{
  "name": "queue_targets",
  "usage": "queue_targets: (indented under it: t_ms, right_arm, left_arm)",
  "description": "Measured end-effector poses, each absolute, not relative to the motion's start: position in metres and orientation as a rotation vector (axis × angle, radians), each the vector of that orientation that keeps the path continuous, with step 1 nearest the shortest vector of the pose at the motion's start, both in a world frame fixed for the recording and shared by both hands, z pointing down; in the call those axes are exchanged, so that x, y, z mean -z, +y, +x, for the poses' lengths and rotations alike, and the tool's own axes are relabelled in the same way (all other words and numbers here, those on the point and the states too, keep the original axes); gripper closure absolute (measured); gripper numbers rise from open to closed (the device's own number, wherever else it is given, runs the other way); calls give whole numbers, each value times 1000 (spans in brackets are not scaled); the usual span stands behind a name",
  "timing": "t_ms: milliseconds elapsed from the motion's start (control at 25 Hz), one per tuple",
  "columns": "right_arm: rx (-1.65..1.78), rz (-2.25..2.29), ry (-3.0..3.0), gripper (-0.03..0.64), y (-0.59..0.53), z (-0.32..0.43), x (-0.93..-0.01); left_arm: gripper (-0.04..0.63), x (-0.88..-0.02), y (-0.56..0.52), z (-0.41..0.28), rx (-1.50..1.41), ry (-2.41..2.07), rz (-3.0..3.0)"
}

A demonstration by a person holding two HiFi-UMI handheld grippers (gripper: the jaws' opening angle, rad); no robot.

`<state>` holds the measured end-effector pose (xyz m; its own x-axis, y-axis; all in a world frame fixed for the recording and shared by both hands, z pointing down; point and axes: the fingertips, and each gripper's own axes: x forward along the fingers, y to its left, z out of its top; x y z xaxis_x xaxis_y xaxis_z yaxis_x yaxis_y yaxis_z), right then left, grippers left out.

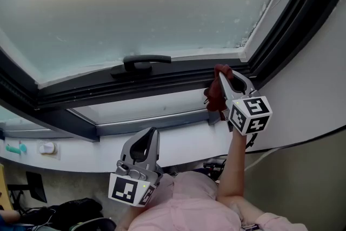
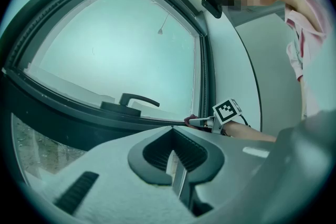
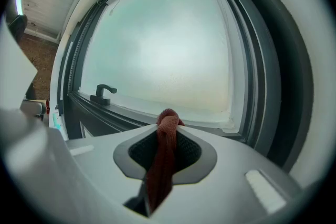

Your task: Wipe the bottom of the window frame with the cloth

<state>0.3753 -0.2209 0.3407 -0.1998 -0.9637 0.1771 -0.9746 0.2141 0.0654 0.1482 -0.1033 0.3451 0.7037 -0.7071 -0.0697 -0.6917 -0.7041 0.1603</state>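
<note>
A dark red cloth [image 1: 215, 93] is clamped in my right gripper [image 1: 222, 75], which is shut on it. Its bunched end pokes past the fingertips against the dark bottom window frame [image 1: 135, 85], close to the right corner. In the right gripper view the cloth [image 3: 165, 152] runs up between the jaws of the right gripper [image 3: 168, 128] and ends just below the frosted pane. My left gripper [image 1: 153, 133] hangs lower, in front of the white sill, shut and holding nothing. The left gripper view shows the left gripper [image 2: 176, 136], and beyond it the right gripper [image 2: 202, 122] with the cloth [image 2: 190, 119].
A black window handle [image 1: 143, 62] sits on the bottom frame left of the cloth. The frame's right upright [image 1: 292, 24] meets a white wall [image 1: 319, 78]. A white sill [image 1: 178, 143] runs below. A black bag [image 1: 75, 208] lies on the floor at lower left.
</note>
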Motion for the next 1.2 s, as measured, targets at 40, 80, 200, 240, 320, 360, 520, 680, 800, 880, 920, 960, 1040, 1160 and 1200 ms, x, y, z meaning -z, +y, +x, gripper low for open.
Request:
queue_targets:
  t_ms: [40,80,200,240,320,360,520,680,800,880,920,960,1040,1160,1200]
  right_arm:
    - [-91,1868,-2298,555,-221,377,-341]
    - [-91,1875,-2293,555,-221,379,-341]
    - [-88,1900,-2275,555,-220,387,-341]
    - [-87,1908,-2268,555,-220,389,-341]
    - [-86,1921,-2255,555,-220,394,-340]
    - [-86,1927,-2250,555,-220,396,-340]
    - [-85,1945,-2230,555,-220,403,-341]
    - [-85,1962,-2204,555,-220,409,-341]
    - [-85,1968,-2190,555,-220,412,-341]
    - [-83,1968,-2185,555,-220,412,-340]
    - [-83,1968,-2182,555,-220,412,-340]
    - [-82,1969,-2177,555,-220,412,-340]
    - [-83,1973,-2164,555,-220,414,-340]
    - [-85,1977,-2150,555,-220,417,-340]
    - [-84,1980,-2145,555,-220,418,-340]
  left_arm:
    - [595,-345,-103,148,191,-1148,2786]
    - [595,-345,-103,149,191,-1146,2787]
    - [595,-345,-103,149,190,-1144,2787]
    - [595,-345,-103,150,191,-1144,2787]
    - [595,-345,-103,150,192,-1144,2786]
    - [595,-345,-103,150,193,-1144,2786]
    - [595,-346,-103,150,196,-1144,2785]
    - [595,-346,-104,150,193,-1143,2783]
    - [595,-346,-105,149,194,-1144,2782]
    - [595,-346,-105,149,197,-1143,2781]
    - [595,-346,-105,149,197,-1142,2780]
    - [595,-346,-105,149,196,-1139,2780]
    - [595,-346,-105,149,195,-1133,2779]
    - [595,-346,-106,149,193,-1132,2776]
    - [595,-346,-106,148,194,-1133,2776]
